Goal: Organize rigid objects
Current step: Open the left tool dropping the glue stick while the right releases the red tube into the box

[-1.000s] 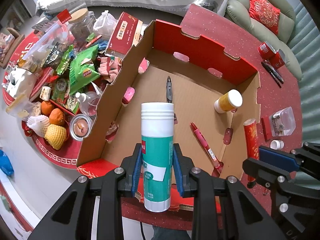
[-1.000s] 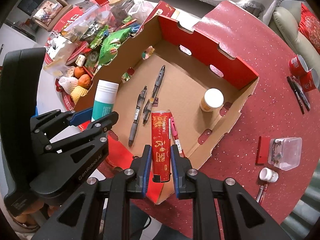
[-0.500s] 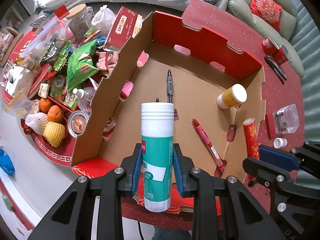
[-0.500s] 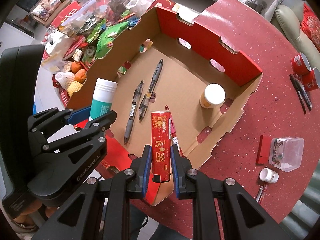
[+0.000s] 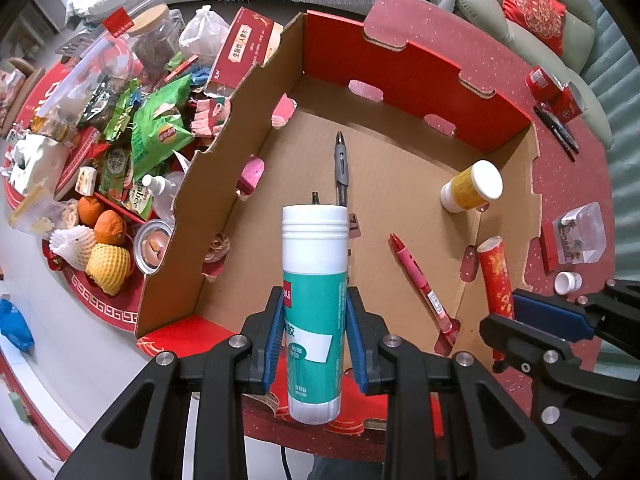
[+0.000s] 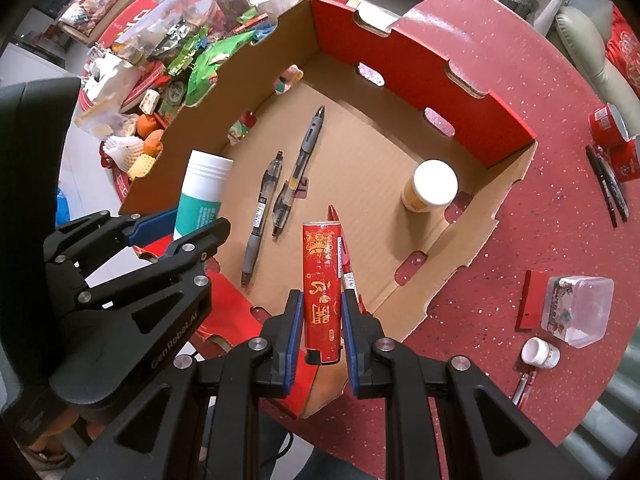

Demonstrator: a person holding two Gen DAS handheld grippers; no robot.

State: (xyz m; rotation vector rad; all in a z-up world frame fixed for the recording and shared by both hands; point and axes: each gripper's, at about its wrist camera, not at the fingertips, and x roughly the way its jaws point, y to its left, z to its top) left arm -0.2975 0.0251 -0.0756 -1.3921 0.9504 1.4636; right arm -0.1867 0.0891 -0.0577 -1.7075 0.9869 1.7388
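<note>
My left gripper point(image 5: 315, 342) is shut on a white and green glue stick point(image 5: 314, 292), held above the near edge of the open cardboard box point(image 5: 416, 76). My right gripper point(image 6: 321, 322) is shut on a red tube with gold print point(image 6: 322, 284), over the box's near right corner. Inside the box lie two dark pens point(image 6: 304, 152), a red pen point(image 5: 420, 276) and a yellow bottle with a white cap point(image 6: 430, 190) standing upright. In the right wrist view the left gripper point(image 6: 172, 236) shows at the left with the glue stick point(image 6: 202, 194).
The box sits on a red round table point(image 6: 552, 184). Snack bags, jars and fruit point(image 5: 106, 240) crowd the left side. On the table at the right lie a clear plastic box point(image 6: 576, 310), a small white cap point(image 6: 540, 354), black pens point(image 6: 608, 184) and red cups point(image 6: 610, 130).
Both grippers keep their hold. The box and table have slid slightly in both views, so the hands drifted only a little.
</note>
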